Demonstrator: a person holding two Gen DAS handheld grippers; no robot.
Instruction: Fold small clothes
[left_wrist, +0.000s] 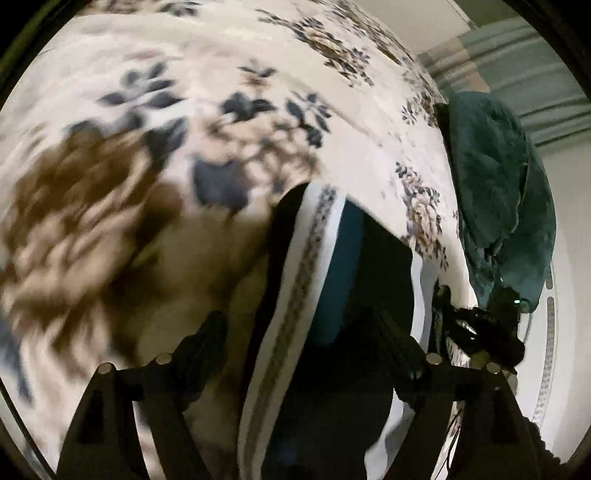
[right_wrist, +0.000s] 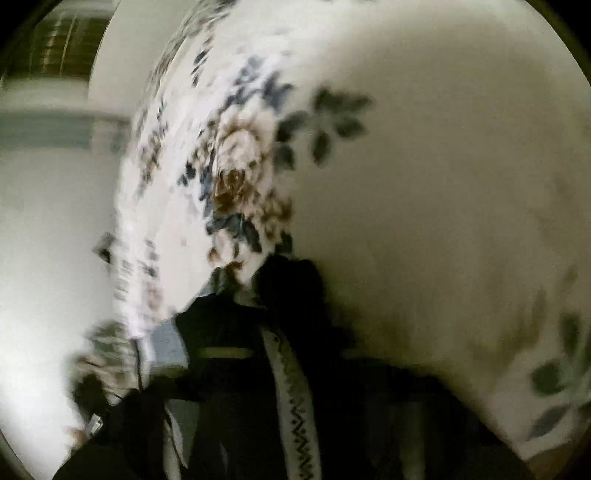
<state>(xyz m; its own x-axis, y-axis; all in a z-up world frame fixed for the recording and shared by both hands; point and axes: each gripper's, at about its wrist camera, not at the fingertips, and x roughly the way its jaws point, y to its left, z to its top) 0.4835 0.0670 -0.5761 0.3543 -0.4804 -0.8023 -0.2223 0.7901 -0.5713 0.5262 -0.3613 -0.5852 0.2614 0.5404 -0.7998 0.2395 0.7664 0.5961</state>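
A bed covered by a white sheet (left_wrist: 229, 48) printed with blue and brown flowers fills both views. Past the bed's right edge in the left wrist view, pale green pleated curtains (left_wrist: 524, 66) hang against a white wall (left_wrist: 569, 206). In the blurred right wrist view, a slatted window (right_wrist: 62, 40) shows dimly beyond the bed's left edge.

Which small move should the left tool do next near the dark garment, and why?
Probably draw the left tool back, clear of the dark garment: its fingers stand apart and seem to press nothing, while the garment with its white patterned band lies between them on the floral sheet.
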